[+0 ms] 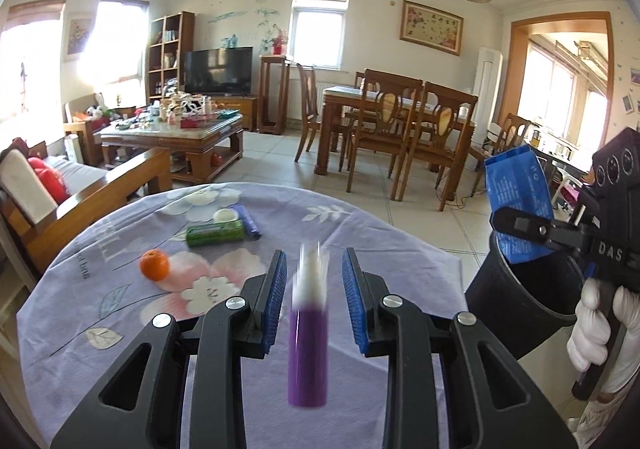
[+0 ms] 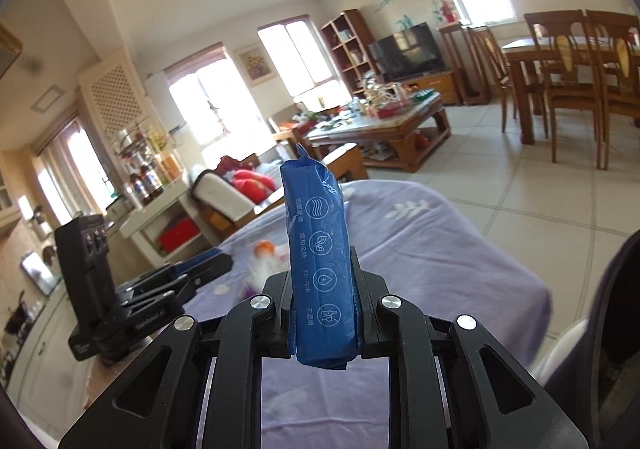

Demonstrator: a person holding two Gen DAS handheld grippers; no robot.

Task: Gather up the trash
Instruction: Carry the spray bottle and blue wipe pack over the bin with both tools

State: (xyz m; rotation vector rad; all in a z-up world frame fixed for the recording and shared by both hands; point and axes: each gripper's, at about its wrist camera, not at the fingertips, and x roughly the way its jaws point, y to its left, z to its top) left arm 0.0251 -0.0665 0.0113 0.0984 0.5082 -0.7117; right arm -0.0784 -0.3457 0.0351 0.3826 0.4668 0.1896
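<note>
A purple bottle with a white top [image 1: 308, 333] shows blurred between the fingers of my left gripper [image 1: 314, 281], which is open; neither blue pad touches it. My right gripper [image 2: 323, 285] is shut on a blue wet-wipe packet [image 2: 322, 269], held upright. In the left wrist view that packet [image 1: 518, 205] is over the mouth of a black trash bin [image 1: 524, 297] at the table's right edge. An orange [image 1: 154, 264], a green packet [image 1: 215, 232], a white lid [image 1: 225, 215] and a purple tube [image 1: 249, 221] lie on the lilac flowered tablecloth [image 1: 360, 233].
Beyond the table are a wooden sofa [image 1: 60, 193] at the left, a cluttered coffee table [image 1: 172, 129], and a dining table with chairs [image 1: 400, 117]. Tiled floor [image 1: 420, 221] lies to the right. The left gripper also shows in the right wrist view [image 2: 200, 265].
</note>
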